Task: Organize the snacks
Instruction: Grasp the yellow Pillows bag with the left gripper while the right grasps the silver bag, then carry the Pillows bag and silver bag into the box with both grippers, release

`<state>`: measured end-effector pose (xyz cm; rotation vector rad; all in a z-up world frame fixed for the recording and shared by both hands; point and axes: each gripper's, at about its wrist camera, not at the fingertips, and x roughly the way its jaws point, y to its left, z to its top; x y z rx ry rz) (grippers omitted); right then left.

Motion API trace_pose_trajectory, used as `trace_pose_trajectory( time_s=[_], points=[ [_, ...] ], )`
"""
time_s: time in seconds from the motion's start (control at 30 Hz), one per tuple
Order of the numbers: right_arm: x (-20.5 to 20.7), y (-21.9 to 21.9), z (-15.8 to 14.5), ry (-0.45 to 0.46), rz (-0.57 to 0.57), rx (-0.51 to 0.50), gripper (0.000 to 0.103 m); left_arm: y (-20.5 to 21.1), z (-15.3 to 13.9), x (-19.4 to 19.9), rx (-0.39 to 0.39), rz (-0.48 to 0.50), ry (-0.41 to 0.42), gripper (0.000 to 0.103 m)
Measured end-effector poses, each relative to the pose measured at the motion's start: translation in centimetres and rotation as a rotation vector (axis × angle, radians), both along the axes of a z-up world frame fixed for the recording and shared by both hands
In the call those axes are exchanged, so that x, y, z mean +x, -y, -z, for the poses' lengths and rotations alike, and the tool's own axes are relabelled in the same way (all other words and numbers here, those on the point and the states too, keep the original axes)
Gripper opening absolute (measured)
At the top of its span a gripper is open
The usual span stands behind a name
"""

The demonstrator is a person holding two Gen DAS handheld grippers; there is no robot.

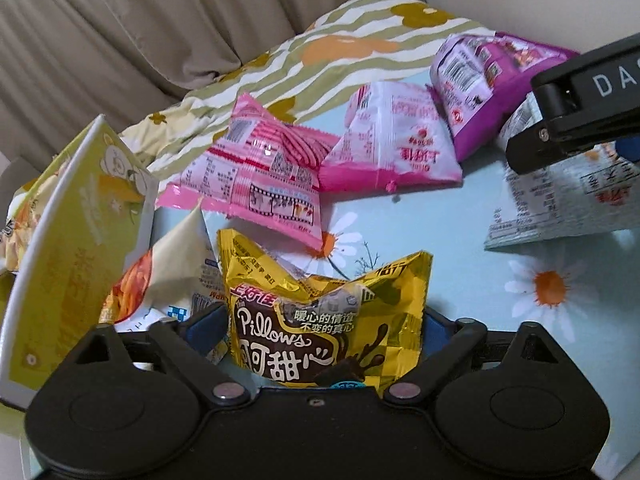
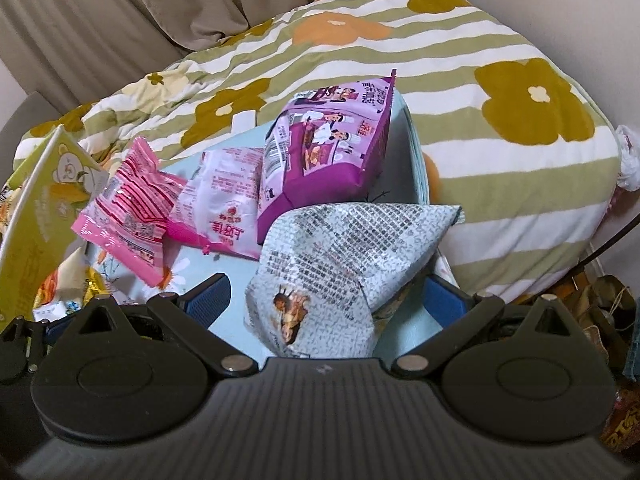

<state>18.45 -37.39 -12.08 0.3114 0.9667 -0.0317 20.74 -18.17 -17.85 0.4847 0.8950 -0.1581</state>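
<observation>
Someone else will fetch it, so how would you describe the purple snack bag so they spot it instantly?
On the pale blue daisy-print table beside the striped flower quilt, three pinkish packets lie in a row. The purple snack bag is the one nearest the quilt: the largest, deep purple with cartoon chefs, beside the white and pink packet.

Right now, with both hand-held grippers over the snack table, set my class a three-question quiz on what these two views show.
1. True or false: the yellow Pillows packet sits between the left hand-held gripper's fingers.
2. Which packet is between the right hand-held gripper's fingers: A purple, B pale blue-grey printed packet, C pink striped?
3. What colour are the daisy petals on the tablecloth?

Key: 1 true; 2 B; 3 white.
</observation>
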Motion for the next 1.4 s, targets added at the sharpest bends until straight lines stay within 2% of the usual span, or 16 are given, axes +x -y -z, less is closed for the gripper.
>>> trace_pose_trajectory(
  time_s=[0.27, 0.37, 0.6, 0.83, 1.07, 1.23, 1.4],
  points=[
    [0.7, -0.4, 0.6, 0.01, -0.004, -0.016, 0.103, -0.7, -0.2, 0.1, -0.046, 0.006, -0.015, 0.087],
    [1.0, -0.5, 0.9, 0.014, 0.002, -0.011, 0.103, -0.9, -0.5, -0.1, -0.05, 0.011, -0.015, 0.082],
    [1.3, -1.1, 1.4, 0.013, 0.0, -0.024, 0.103, -1.4, -1.0, -0.7, -0.081, 0.009, -0.031, 0.082],
    [0.3, -1.1, 1.0, 0.011, -0.001, -0.026, 0.084, -1.2, -2.2, -1.6, -0.1, 0.029, -0.01, 0.082],
    [-1.7, -1.0, -0.3, 0.014, 0.0, -0.007, 0.076, -1.1, -4.1, -3.2, -0.116, 0.038, 0.026, 0.082],
    [-3.3, -1.8, -1.9, 0.021, -0.026, 0.004, 0.074, -1.6, -6.5, -4.7, -0.137, 0.025, 0.074, 0.082],
    [-4.8, -2.6, -4.2, 0.067, -0.053, 0.0, 0.073, -2.6, -9.0, -6.3, -0.164, 0.001, 0.129, 0.082]
  ],
)
